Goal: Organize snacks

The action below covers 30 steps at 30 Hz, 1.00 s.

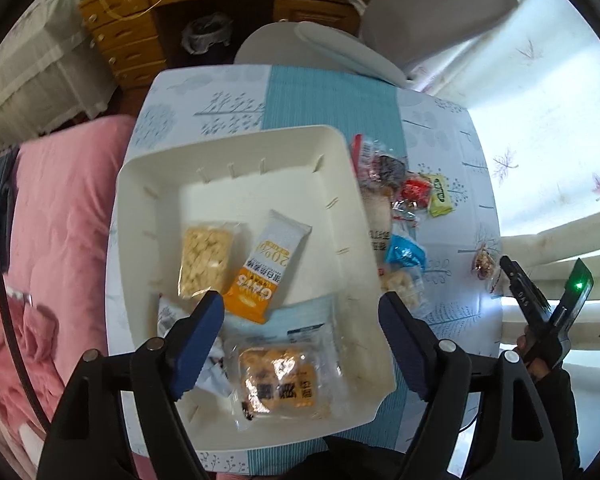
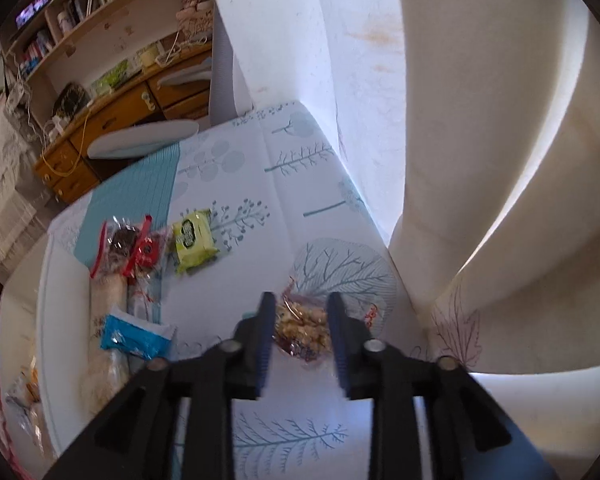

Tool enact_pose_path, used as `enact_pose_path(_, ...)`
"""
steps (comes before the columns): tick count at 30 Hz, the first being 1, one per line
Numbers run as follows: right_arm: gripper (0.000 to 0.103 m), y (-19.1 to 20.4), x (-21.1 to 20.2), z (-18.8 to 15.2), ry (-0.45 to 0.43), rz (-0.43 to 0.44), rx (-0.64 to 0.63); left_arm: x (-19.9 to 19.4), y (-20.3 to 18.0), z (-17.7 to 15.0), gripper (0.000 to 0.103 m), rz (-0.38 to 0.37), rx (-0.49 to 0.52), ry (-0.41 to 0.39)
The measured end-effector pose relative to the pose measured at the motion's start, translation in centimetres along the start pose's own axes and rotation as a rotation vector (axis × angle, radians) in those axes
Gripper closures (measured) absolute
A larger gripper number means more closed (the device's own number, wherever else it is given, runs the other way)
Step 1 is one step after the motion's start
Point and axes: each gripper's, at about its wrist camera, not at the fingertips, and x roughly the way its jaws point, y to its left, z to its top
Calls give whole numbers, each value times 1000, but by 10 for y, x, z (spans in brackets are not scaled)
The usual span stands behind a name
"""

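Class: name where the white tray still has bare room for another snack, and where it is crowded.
Bare: the white tray's far half, beyond the peanut bar and orange-white bar. Crowded: its near end, around the clear-wrapped cake.

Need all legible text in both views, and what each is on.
"20%": white-and-orange bar wrapper in the white tray, upside down.
"GAYS"-like brand letters, orange end of same wrapper: uncertain.
Orange biscuit pack: large characters, not readable.
Yellow-green packet: dark oval logo, blurred.
Blue packet: print too small.
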Motion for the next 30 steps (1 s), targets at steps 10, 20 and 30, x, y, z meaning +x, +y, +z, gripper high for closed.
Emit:
enact_pose_path(10, 46, 5, 15, -15, 61, -37, -198, 24, -87, 47, 19, 18, 184, -13)
enact_pose_path(20, 40, 7, 23, -16, 31, -12, -406, 97, -158, 74, 19, -56, 240, 48)
enact_pose_path(30, 40, 12, 35, -12, 26, 66, -492, 178, -174, 98, 36, -31, 117, 120)
